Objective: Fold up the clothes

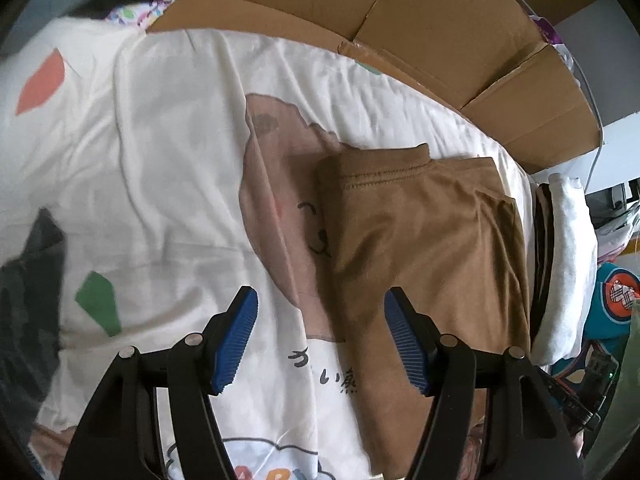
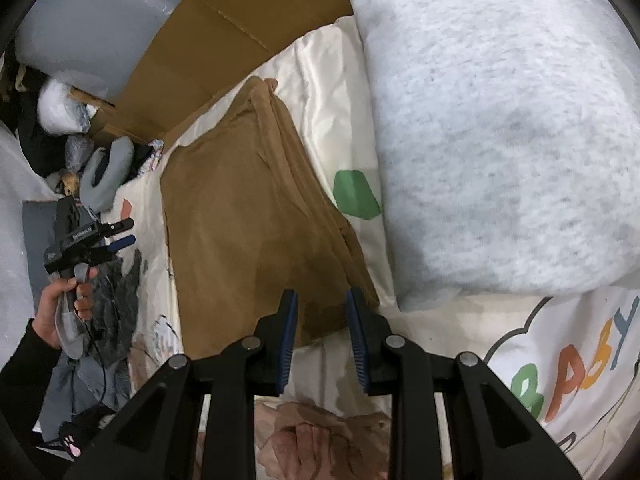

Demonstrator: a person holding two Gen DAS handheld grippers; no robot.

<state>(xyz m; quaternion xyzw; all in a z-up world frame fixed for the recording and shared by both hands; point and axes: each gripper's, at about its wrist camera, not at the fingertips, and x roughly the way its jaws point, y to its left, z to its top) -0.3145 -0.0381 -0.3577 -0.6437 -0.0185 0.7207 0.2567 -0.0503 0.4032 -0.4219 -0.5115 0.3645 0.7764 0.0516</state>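
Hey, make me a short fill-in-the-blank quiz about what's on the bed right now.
1. The folded garment is ____ in colour.
2. Both the left gripper and the right gripper hold ____.
3. Behind the bed stands flattened ____.
4. The colourful letters on the sheet spell ____.

Missing words: brown; nothing; cardboard; BABY
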